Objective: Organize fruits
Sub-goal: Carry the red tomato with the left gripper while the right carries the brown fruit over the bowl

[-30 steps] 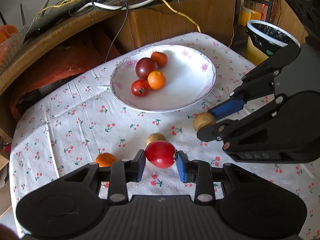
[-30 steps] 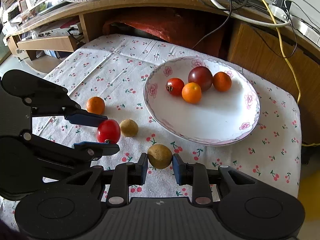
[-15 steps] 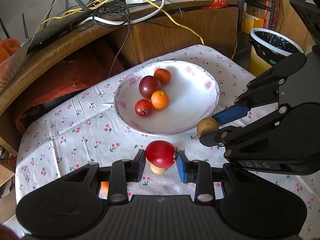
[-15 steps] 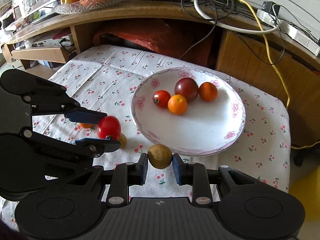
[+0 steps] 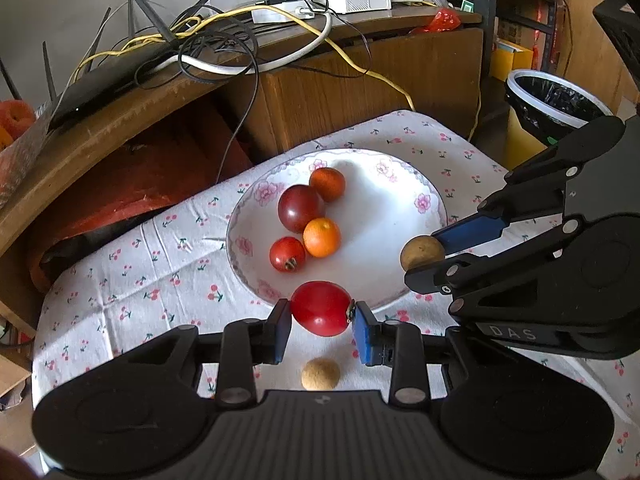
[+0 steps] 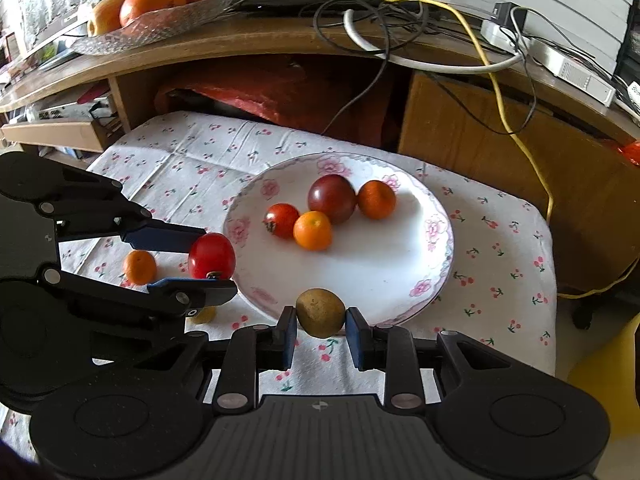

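While both grippers hang over the near edge of the plate (image 5: 434, 200), each has a fruit between its blue pads. Left gripper (image 5: 322, 322): fingers clamped on a red tomato (image 5: 321, 308), one pad on each side, the tomato clear of the cloth and lying just over the plate's near rim in the left wrist view. Right gripper (image 6: 321, 330): fingers clamped on a small brown fruit (image 6: 321, 313), dull and rough-skinned, likewise held at the plate's near rim. The two grippers sit side by side, close but apart, both pointing toward the plate.

Plate: white, pink flower pattern round the rim, resting on a table covered by a white cherry-print tablecloth (image 6: 192, 160). On the plate, clustered toward its far left part: a dark red tomato (image 6: 332, 199), an orange fruit (image 6: 376, 199) just beside it on the right, a second orange fruit (image 6: 312, 230) in front and touching the dark one, a small red tomato (image 6: 281, 220) to the left of that. The right half of the plate is bare.

Off the plate, on the cloth: a small orange fruit (image 6: 139, 267), left of the plate and behind the left gripper's fingers in the right wrist view; a small tan fruit (image 5: 320, 374) below the left gripper, largely hidden in the right wrist view.

Background: wooden desk (image 6: 256, 40) behind the table with tangled cables (image 5: 224, 48), a glass dish of oranges and apples (image 6: 160, 4) at its left end, a lined bin (image 5: 556, 100) to the right.
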`<action>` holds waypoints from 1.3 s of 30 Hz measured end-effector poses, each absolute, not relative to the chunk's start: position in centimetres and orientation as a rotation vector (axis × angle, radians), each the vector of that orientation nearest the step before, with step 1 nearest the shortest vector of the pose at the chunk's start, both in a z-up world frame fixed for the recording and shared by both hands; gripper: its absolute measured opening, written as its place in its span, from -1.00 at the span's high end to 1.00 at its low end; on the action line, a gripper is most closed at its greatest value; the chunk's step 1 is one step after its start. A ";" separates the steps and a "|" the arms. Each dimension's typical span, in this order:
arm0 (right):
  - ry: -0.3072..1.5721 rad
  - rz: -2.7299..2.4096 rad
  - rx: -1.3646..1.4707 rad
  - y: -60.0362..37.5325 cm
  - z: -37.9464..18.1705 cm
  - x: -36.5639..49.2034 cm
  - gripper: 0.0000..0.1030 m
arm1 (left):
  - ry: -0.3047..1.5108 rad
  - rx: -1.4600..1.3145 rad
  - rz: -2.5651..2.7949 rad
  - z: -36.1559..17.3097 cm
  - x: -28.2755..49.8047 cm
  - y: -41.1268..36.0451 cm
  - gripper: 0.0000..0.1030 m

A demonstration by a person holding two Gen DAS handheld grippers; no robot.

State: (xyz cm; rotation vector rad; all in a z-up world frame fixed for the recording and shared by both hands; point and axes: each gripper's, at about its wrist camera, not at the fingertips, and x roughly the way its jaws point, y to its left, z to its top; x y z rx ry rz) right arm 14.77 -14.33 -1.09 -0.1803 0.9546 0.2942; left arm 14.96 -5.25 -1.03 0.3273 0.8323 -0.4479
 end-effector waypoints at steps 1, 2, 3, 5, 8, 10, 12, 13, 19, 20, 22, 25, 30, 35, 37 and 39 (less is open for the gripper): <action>0.954 0.290 -0.176 -14.5 -1.1 14.9 0.54 | 0.830 0.326 -0.449 -1.0 15.1 -5.4 0.21; 0.954 0.286 -0.172 -14.7 -1.1 15.0 0.54 | 0.829 0.323 -0.450 -1.0 15.3 -5.5 0.21; 0.953 0.282 -0.169 -14.8 -1.1 15.2 0.54 | 0.827 0.320 -0.450 -1.1 15.4 -5.6 0.21; 0.953 0.275 -0.163 -15.0 -1.2 15.5 0.54 | 0.825 0.318 -0.449 -1.1 15.7 -5.7 0.21; 0.957 0.272 -0.150 -15.3 -1.5 15.9 0.54 | 0.825 0.310 -0.449 -1.3 16.0 -5.9 0.21; 0.958 0.270 -0.150 -15.2 -1.8 16.1 0.54 | 0.827 0.310 -0.446 -1.5 16.2 -5.9 0.21; 0.959 0.267 -0.152 -15.2 -1.9 16.3 0.53 | 0.829 0.309 -0.441 -1.7 16.4 -5.9 0.21; 0.960 0.267 -0.151 -15.2 -2.0 16.5 0.54 | 0.832 0.303 -0.439 -1.8 16.6 -5.8 0.21; 0.961 0.264 -0.163 -15.1 -2.4 17.0 0.53 | 0.840 0.298 -0.430 -2.3 17.1 -5.7 0.21; 0.961 0.263 -0.163 -15.1 -2.5 17.1 0.53 | 0.841 0.295 -0.428 -2.4 17.2 -5.7 0.21; 0.963 0.263 -0.166 -15.1 -2.6 17.3 0.53 | 0.844 0.293 -0.428 -2.6 17.4 -5.7 0.21; 0.964 0.262 -0.173 -15.0 -2.8 17.4 0.53 | 0.848 0.292 -0.427 -2.8 17.6 -5.7 0.21; 0.964 0.261 -0.173 -15.0 -2.8 17.5 0.53 | 0.848 0.293 -0.423 -2.9 17.8 -5.7 0.21; 0.966 0.262 -0.176 -15.0 -3.0 17.7 0.52 | 0.847 0.297 -0.418 -3.1 18.1 -5.8 0.22; 0.967 0.262 -0.177 -15.0 -3.1 17.8 0.51 | 0.847 0.300 -0.417 -3.1 18.2 -5.8 0.22; 0.966 0.261 -0.178 -15.0 -3.1 17.7 0.51 | 0.847 0.300 -0.417 -3.2 18.3 -5.8 0.22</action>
